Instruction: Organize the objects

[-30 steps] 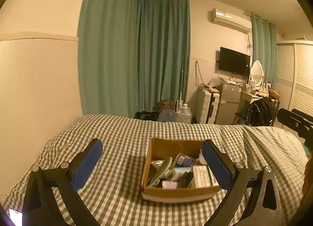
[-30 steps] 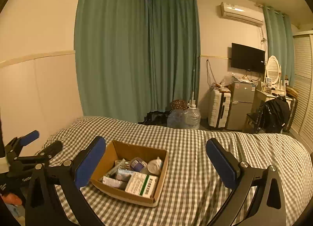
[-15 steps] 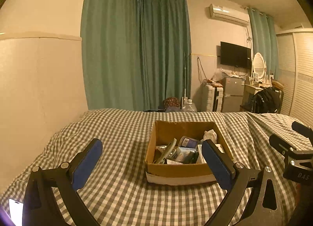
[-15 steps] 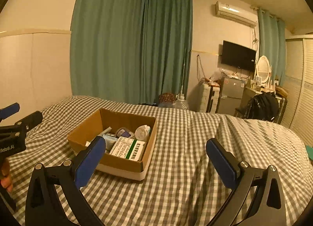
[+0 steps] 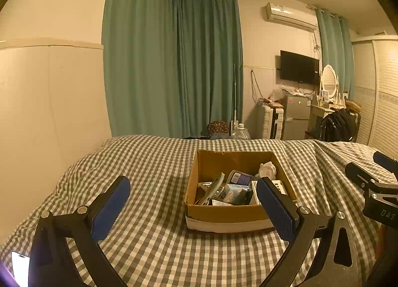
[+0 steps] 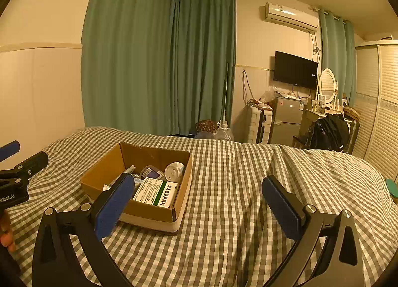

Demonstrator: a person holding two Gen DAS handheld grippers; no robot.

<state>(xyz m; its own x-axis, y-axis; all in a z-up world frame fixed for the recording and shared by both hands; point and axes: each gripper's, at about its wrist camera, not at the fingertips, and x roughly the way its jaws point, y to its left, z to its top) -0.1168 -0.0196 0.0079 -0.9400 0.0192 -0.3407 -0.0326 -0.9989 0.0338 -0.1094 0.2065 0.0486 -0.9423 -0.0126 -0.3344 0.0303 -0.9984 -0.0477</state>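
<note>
Ahead, cardboard box just beyond gaping left hand-held gripper

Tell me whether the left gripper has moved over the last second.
Yes. It has come down and closer: in its own view the cardboard box looms larger, and the bed's far edge now hides more of the floor clutter behind it.

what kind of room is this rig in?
Most likely a bedroom in a home. A bed with a checked cover fills the foreground, a wall-mounted TV hangs beside a dressing mirror, and a louvred wardrobe lines the right wall.
</note>
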